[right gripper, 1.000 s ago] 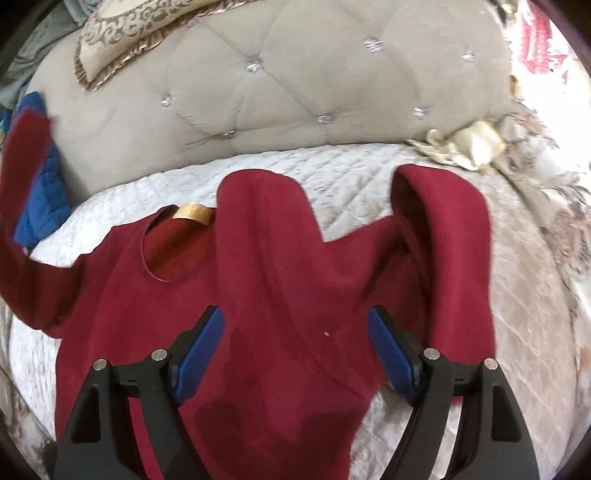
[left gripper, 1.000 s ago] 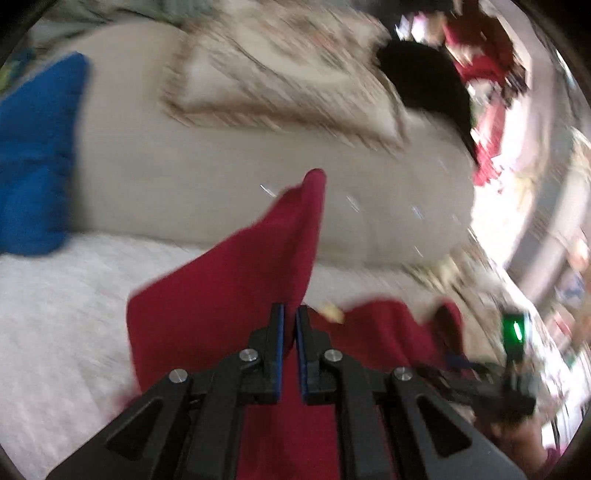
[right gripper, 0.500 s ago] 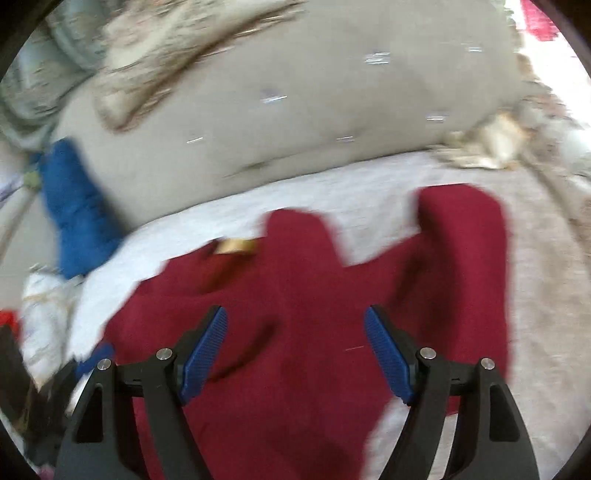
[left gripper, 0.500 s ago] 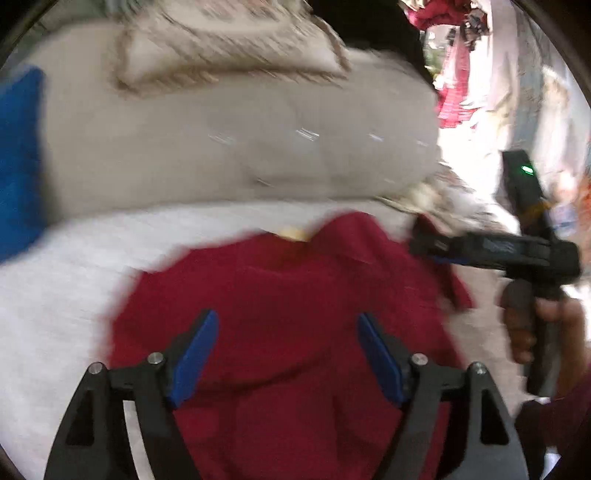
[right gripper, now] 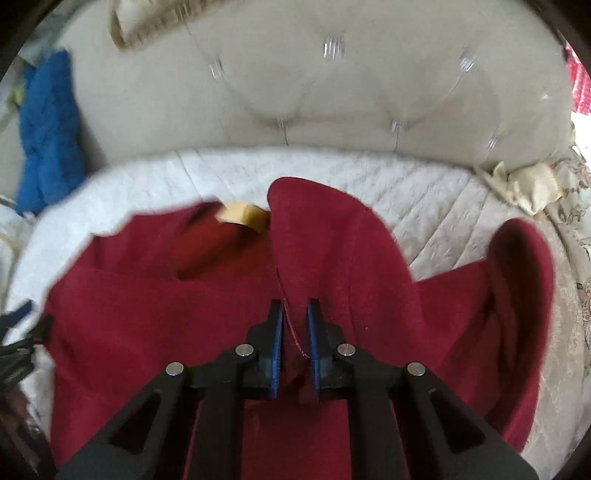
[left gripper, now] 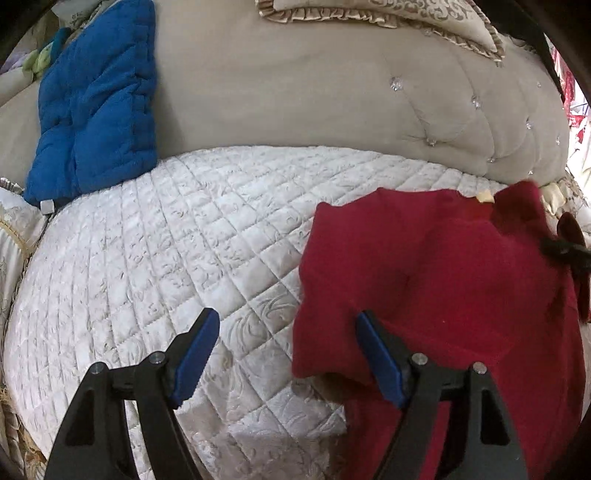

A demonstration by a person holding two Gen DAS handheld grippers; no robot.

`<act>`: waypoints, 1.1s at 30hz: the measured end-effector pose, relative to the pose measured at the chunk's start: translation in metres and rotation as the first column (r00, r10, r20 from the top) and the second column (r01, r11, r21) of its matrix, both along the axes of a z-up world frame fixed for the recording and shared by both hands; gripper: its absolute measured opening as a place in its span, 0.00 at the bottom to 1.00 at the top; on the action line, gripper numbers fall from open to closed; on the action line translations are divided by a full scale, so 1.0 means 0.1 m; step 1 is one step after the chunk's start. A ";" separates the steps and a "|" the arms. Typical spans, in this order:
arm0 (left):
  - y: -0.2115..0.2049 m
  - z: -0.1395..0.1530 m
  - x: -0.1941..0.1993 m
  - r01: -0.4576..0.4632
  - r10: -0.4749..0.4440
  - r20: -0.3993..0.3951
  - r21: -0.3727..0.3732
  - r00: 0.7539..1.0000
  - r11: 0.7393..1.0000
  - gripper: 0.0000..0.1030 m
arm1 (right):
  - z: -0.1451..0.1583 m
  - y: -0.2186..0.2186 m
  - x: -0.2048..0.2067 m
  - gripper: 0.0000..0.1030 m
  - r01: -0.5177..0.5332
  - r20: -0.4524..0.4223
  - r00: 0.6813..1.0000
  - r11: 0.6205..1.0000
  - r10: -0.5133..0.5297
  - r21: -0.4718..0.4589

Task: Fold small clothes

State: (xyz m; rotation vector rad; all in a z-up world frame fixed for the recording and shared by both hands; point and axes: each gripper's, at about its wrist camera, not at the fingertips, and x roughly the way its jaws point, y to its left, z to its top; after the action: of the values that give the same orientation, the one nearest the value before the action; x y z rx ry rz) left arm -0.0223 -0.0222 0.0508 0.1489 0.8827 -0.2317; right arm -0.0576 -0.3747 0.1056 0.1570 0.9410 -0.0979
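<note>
- Where a second ago it pinched a sleeve, the left hand-held gripper (left gripper: pixel 286 354) now hangs released over the bed (left gripper: pixel 166 240).
- The right hand-held gripper (right gripper: pixel 294 325), previously wide, is clenched on the red top (right gripper: pixel 166 314), mid-bed, near the headboard (right gripper: pixel 332 110).
- The next fold is likely starting.

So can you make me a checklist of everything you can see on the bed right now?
Surface: white quilted bedspread, bare beside the garment.
Job's things: red sweater lying on the bedspread, partly folded, tan neck label showing.
Clutter: blue quilted pad leaning on the headboard; cream cloth at the bed's edge.
Grippers: left gripper open, holding nothing, at the sweater's edge; right gripper shut on a sweater fold.
Cables: nothing seen.
Surroundings: beige tufted headboard; patterned ruffled pillow on top.
</note>
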 end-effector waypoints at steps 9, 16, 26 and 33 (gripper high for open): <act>-0.08 0.00 -0.13 0.028 -0.028 -0.014 -0.022 1.000 0.999 0.80 | 0.11 -0.38 -0.44 0.16 0.138 -0.046 0.989 0.990 -0.138 -0.007; 0.04 0.05 -0.17 0.000 0.000 -0.006 -0.075 1.000 0.997 0.80 | 0.59 0.36 -0.29 0.20 -0.212 0.108 0.973 0.973 0.202 0.093; 0.13 0.04 -0.08 -0.011 0.009 -0.021 -0.119 1.000 0.993 0.80 | -0.09 1.24 0.55 0.00 -0.502 -0.078 0.857 0.860 0.509 0.090; 0.11 0.05 -0.07 -0.008 0.007 -0.008 -0.126 1.000 0.992 0.85 | 0.06 0.89 0.46 0.00 -0.360 -0.042 0.933 0.932 0.358 -0.041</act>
State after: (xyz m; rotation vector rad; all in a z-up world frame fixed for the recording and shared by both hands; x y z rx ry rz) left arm -0.0291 -0.0109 0.0558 0.0275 0.8732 -0.2799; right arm -0.0114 -0.2856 0.1112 -0.0635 0.9867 0.2165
